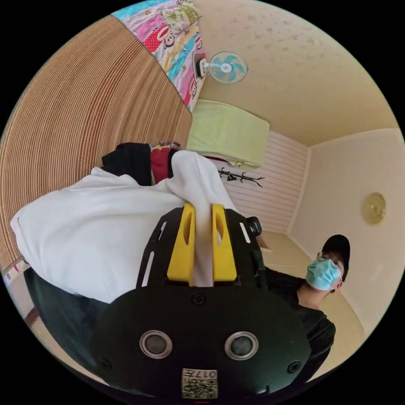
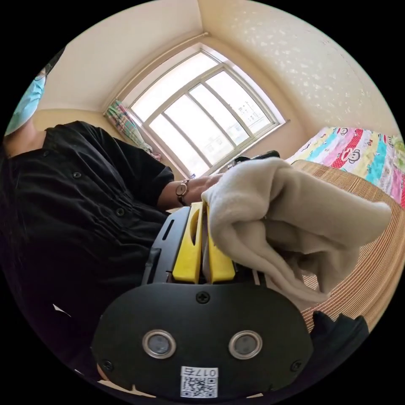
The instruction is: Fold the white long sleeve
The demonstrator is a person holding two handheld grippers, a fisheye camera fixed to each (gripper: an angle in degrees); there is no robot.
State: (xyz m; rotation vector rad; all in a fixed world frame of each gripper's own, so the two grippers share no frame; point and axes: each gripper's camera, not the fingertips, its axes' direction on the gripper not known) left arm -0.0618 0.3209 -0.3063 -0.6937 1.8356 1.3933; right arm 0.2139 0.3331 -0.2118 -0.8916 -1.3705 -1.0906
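Note:
The white long sleeve (image 1: pixel 97 228) is lifted off the woven mat, hanging in a broad sheet across the left gripper view. My left gripper (image 1: pixel 203 209) is shut on a fold of it, the cloth running down between the two yellow jaws. In the right gripper view the same garment bunches into thick cream folds (image 2: pixel 287 215) that drape over to the right. My right gripper (image 2: pixel 203 209) is shut on an edge of that bunch, and cloth covers the right jaw's tip.
A ribbed straw mat (image 1: pixel 80 109) lies under the garment, with a bright patterned quilt (image 1: pixel 177 38) at its edge. Dark and red clothes (image 1: pixel 139 160) sit behind the white one. A person in black (image 2: pixel 76 202) stands close. A window (image 2: pixel 202 114) and wall fan (image 1: pixel 225 67) are behind.

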